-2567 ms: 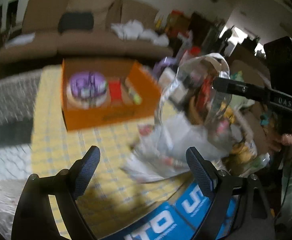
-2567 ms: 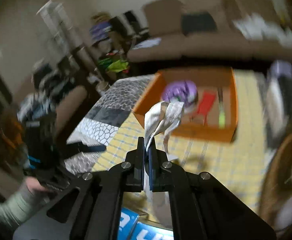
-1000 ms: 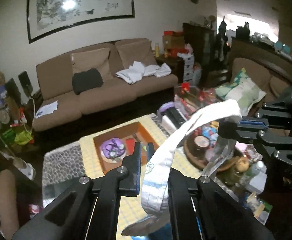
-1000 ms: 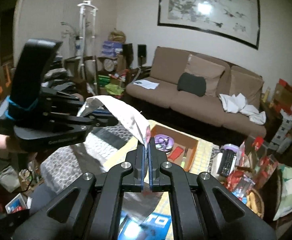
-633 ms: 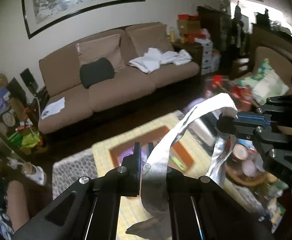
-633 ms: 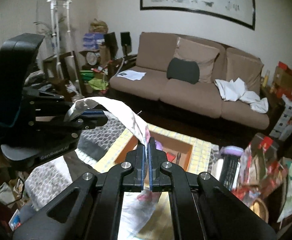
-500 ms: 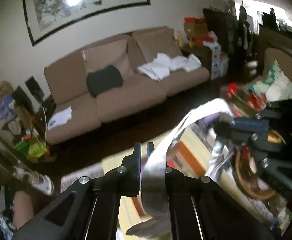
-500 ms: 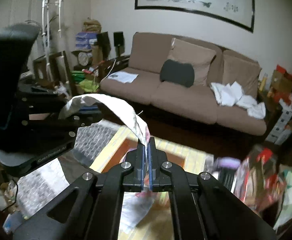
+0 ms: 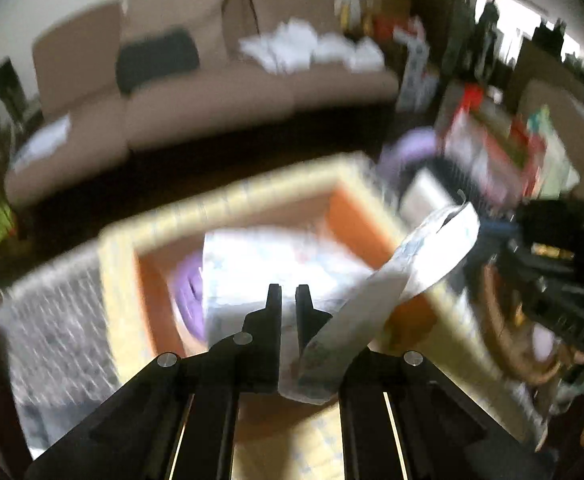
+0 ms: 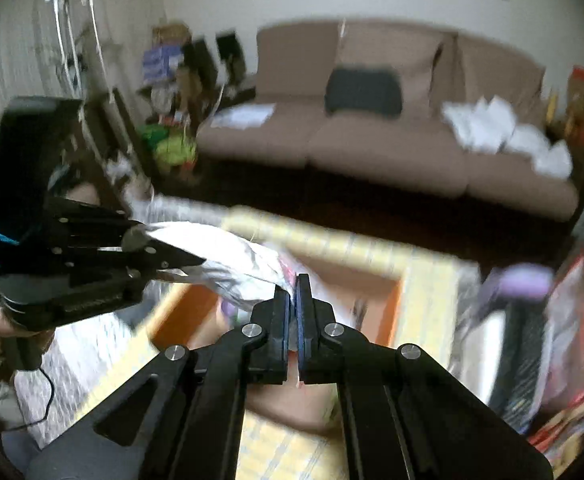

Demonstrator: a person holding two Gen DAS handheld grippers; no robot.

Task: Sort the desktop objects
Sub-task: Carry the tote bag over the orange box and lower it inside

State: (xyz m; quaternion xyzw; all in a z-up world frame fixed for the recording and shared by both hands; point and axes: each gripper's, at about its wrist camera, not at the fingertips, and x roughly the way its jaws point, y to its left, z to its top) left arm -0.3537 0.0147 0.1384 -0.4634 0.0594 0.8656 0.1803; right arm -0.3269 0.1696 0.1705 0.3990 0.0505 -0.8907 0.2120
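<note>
A white plastic bag (image 9: 388, 292) is stretched between my two grippers above an orange cardboard box (image 9: 356, 216). My left gripper (image 9: 287, 300) is shut on one end of the bag. My right gripper (image 10: 294, 284) is shut on the other end (image 10: 227, 264). The bag's body hangs over the box and hides most of its inside. A purple object (image 9: 189, 292) shows in the box at the left. The box (image 10: 183, 308) also shows under the bag in the right wrist view. Both views are blurred.
The box stands on a yellow checked tablecloth (image 10: 332, 244). A grey patterned cloth (image 9: 51, 320) lies left of it. Cluttered packets and a basket (image 9: 512, 344) crowd the table's right side. A brown sofa (image 10: 372, 128) stands behind.
Both grippers have come down from high above the table with the bag held between them. The bag now hangs low over the orange box.
</note>
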